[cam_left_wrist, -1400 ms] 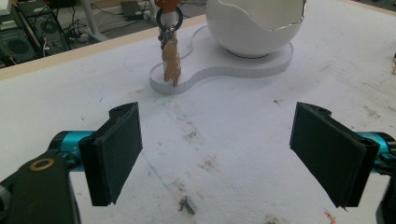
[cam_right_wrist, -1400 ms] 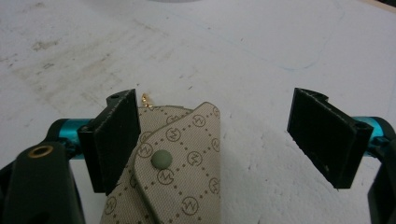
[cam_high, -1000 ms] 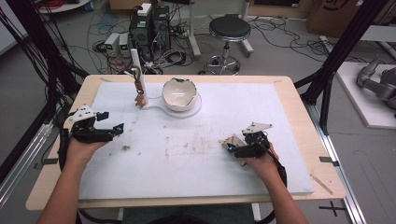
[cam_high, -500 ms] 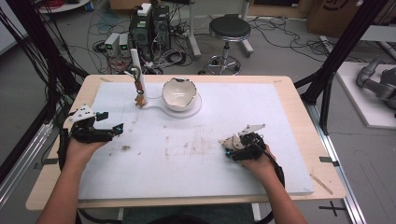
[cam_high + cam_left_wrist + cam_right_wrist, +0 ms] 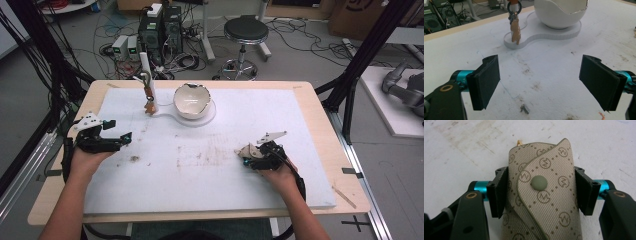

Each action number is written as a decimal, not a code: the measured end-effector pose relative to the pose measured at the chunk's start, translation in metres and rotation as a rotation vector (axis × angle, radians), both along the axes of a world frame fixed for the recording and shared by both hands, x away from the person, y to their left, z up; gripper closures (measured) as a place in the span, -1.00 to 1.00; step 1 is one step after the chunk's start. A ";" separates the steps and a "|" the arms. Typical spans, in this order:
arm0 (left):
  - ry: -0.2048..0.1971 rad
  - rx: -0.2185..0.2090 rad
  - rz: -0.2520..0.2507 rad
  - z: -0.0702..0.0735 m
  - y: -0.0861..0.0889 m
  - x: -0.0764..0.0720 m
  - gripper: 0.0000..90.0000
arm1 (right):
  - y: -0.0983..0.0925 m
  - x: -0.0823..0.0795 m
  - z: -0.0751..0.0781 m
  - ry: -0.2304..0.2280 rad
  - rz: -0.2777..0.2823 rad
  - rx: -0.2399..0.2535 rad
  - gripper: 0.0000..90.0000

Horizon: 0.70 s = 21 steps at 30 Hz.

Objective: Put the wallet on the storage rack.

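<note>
While the monogram key pouch [image 5: 541,192] lies flat on the white worktop [image 5: 310,130] at the person's right, the right hand-held gripper [image 5: 541,191] is clamped across its width; its jaws have just been closing, and both pads now press the pouch's folded sides. Snap flap faces up, round button in the middle. A small gold bit pokes out at the pouch's far end. In the high view the pouch [image 5: 248,152] shows as a pale shape at the tip of the right hand-held gripper [image 5: 246,155].

Left hand-held gripper [image 5: 540,83]: jaws wide apart, nothing between them, resting low over bare, stained worktop at the left edge [image 5: 116,141]. It points toward the key stand.

Further out: a white stand with flat base [image 5: 549,37] and upright post [image 5: 148,82]; a ring with a tan charm [image 5: 515,31] hangs from it. On the same base sits an eggshell-shaped white bowl [image 5: 192,99], rim jagged.

Risks, as I judge them:
- Pouch is soft fabric; the grip on its sides may buckle it, so it could slip or sag on lifting.
- Flap could pop open if the squeeze bows the body.
- Dangling hardware could snag the worktop.

Count: one pouch, two hand-held grippers, one stand, one bowl, one hanging charm.
</note>
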<state>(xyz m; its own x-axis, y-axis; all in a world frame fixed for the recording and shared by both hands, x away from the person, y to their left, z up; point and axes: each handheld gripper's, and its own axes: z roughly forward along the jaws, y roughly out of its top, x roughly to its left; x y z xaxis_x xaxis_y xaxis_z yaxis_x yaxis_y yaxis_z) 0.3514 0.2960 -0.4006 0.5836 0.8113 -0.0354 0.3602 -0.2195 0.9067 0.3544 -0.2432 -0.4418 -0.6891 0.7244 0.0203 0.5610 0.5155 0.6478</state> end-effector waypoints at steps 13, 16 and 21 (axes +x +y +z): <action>0.000 -0.004 0.003 0.000 0.002 0.000 -0.62 | 0.003 0.000 0.006 -0.034 0.016 0.012 -0.18; -0.001 -0.005 0.003 0.001 0.001 0.000 -0.62 | 0.003 0.004 0.014 -0.047 0.011 0.040 -0.18; -0.002 -0.007 -0.002 0.001 -0.001 0.000 -0.62 | 0.007 0.009 0.024 -0.071 0.013 0.055 -0.18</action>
